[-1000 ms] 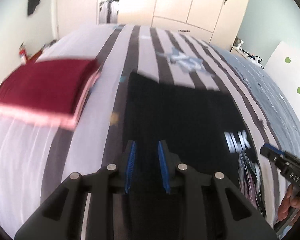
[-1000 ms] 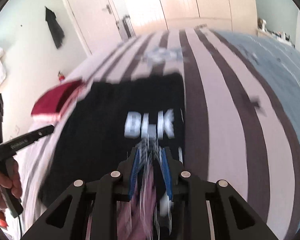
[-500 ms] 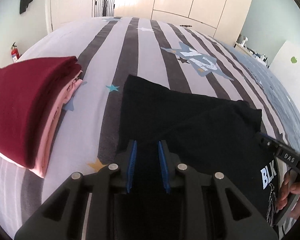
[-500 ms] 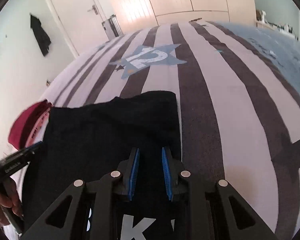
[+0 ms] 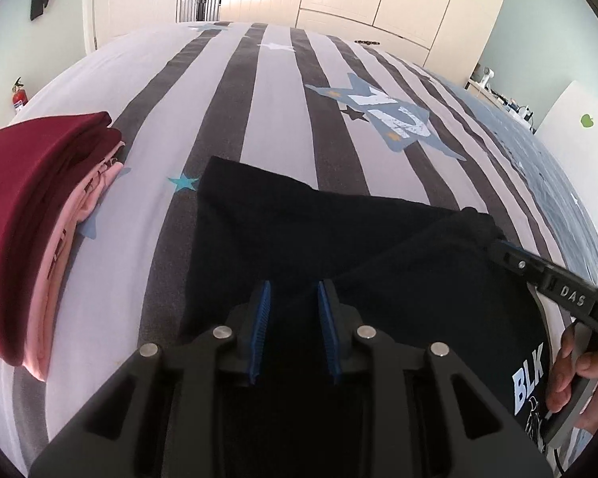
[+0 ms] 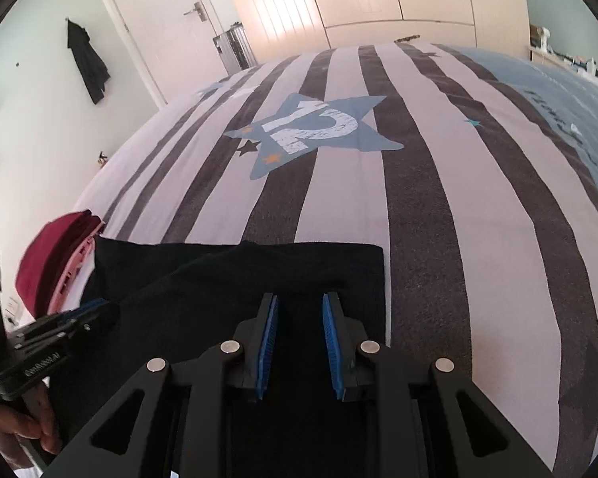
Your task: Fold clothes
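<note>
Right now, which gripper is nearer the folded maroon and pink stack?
Left. The left gripper is over the black shirt's side nearest the stack; the right gripper is at the shirt's far side.

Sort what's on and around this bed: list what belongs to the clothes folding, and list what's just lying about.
Belongs to the folding:
black T-shirt, being folded
left gripper and right gripper, both on the shirt
folded stack of maroon and pink clothes

Just lying about:
striped bedspread
dark garment hanging on the wall
suitcase
fire extinguisher
</note>
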